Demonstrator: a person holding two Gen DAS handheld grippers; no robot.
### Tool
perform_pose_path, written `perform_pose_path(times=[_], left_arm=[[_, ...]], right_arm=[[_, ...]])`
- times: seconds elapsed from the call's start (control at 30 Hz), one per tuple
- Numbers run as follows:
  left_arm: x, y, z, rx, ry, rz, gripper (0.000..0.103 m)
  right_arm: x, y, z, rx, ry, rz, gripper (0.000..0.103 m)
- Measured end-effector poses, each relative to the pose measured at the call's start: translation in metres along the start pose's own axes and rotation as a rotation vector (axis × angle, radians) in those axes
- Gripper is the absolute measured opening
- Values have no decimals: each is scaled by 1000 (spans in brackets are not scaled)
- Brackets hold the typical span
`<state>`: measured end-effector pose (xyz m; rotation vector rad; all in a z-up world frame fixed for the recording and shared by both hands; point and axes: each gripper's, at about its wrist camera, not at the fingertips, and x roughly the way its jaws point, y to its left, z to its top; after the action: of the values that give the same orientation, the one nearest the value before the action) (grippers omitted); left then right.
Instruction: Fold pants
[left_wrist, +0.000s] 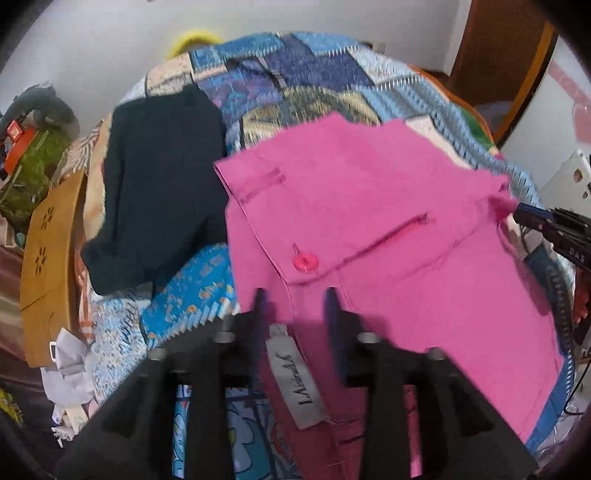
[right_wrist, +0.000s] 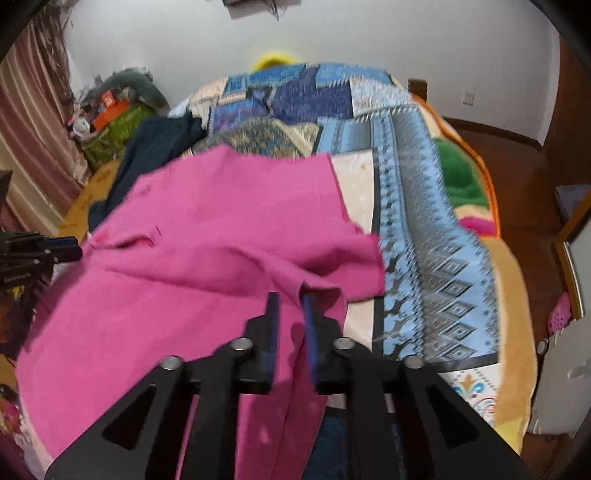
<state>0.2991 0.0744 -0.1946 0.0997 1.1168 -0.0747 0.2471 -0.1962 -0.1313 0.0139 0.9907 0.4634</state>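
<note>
Pink pants lie spread over a patterned bed, waistband towards me, with a pink button and a grey label. My left gripper is shut on the waistband next to the button. My right gripper is shut on the other edge of the pink pants, whose cloth bunches between its fingers. Each gripper shows in the other's view: the right one pinching the pants' right corner, the left one at the left edge.
A dark navy garment lies on the bed left of the pants. The patterned blue bedspread covers the bed. A tan bag and cluttered boxes sit at the left. A wooden floor lies to the right.
</note>
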Motion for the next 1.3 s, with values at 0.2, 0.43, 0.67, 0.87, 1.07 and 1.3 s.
perform_pose_path(times=[0.2, 0.43, 0.67, 0.87, 1.07, 1.3], left_arm=[[7, 17, 25, -76, 13, -53, 56], [54, 39, 39, -218, 141, -184, 56], [67, 35, 38, -228, 172, -270, 46], [60, 30, 42, -188, 122, -202, 8], [33, 9, 37, -73, -39, 18, 7], [54, 21, 33, -95, 31, 31, 5]], right_arm=[[-18, -2, 20, 14, -103, -32, 54], [19, -32, 36, 88, -43, -48, 54], [57, -45, 23, 141, 50, 16, 40], [53, -23, 20, 15, 25, -17, 9], [50, -5, 19, -132, -29, -120, 6], [62, -13, 21, -92, 36, -115, 7]])
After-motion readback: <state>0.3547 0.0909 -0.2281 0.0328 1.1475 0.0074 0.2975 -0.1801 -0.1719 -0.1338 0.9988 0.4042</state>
